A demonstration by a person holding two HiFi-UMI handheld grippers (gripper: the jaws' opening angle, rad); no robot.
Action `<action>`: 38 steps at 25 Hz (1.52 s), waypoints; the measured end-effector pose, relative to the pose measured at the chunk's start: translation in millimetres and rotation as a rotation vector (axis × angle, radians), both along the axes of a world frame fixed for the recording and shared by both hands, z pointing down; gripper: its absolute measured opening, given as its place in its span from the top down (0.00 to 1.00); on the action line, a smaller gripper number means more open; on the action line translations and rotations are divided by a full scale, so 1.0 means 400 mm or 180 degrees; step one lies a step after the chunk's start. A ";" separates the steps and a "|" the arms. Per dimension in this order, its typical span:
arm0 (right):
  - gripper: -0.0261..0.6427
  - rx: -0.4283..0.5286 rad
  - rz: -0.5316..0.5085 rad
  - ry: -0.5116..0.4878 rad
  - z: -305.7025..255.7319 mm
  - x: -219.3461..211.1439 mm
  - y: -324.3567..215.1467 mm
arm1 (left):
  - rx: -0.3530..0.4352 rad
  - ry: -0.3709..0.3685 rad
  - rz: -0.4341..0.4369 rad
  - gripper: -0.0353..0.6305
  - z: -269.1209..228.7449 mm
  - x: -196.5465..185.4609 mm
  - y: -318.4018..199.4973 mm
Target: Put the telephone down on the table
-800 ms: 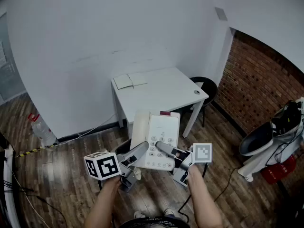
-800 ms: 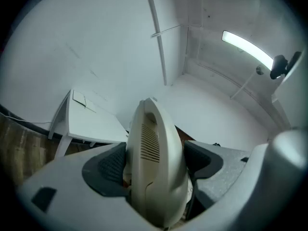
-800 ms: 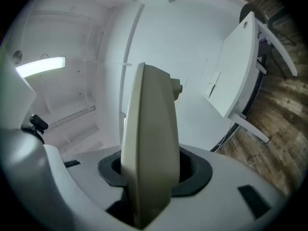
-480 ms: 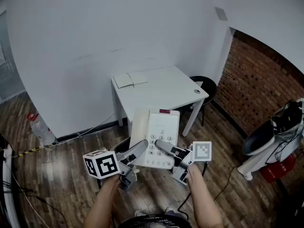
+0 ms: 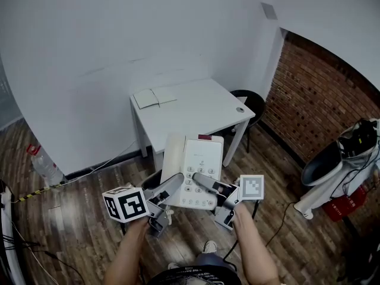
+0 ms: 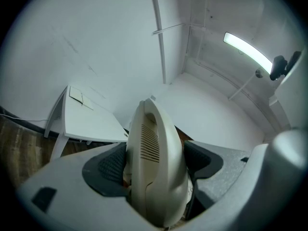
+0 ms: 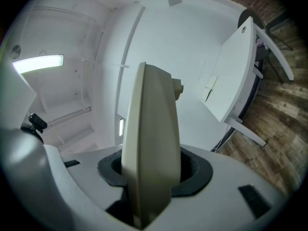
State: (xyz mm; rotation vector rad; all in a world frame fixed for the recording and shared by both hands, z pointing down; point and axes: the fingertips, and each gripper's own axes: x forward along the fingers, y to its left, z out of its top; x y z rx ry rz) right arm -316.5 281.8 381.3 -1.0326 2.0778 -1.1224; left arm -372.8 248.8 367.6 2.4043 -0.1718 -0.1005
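Note:
A cream desk telephone with its handset on the left side hangs in the air over the wooden floor, in front of the white table. My left gripper is shut on its handset side, and the dark pads press on both faces. My right gripper is shut on the keypad side; in the right gripper view the telephone's edge stands between the pads. The table lies ahead and below in the left gripper view, and shows tilted at the right in the right gripper view.
An open notebook lies on the table's far left corner, a small round object near its right edge. A black chair stands to the table's right, by a brick wall. A plastic bottle stands on the floor at the left.
The head view has shifted slightly, so the table and floor sit a little further left and up in the frame. Both grippers keep the same hold on the telephone.

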 end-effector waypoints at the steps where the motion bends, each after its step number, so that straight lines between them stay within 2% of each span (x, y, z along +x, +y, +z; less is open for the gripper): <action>1: 0.67 -0.0007 0.0019 -0.0002 0.002 0.005 -0.005 | -0.0003 0.0001 0.0017 0.38 0.002 0.006 -0.006; 5: 0.67 0.0022 0.0074 -0.0049 0.010 0.046 -0.020 | 0.0026 -0.0010 0.0081 0.38 0.016 0.053 -0.025; 11: 0.67 0.0036 0.0095 -0.0114 0.007 0.211 -0.091 | 0.0040 -0.0069 0.0103 0.38 0.007 0.219 -0.097; 28: 0.67 0.0013 -0.0061 -0.0176 -0.029 0.843 -0.272 | 0.0012 -0.0171 -0.0010 0.38 -0.033 0.848 -0.270; 38: 0.67 -0.0039 -0.0226 -0.0230 0.005 1.008 -0.326 | -0.0022 -0.0211 -0.0191 0.38 -0.006 1.006 -0.318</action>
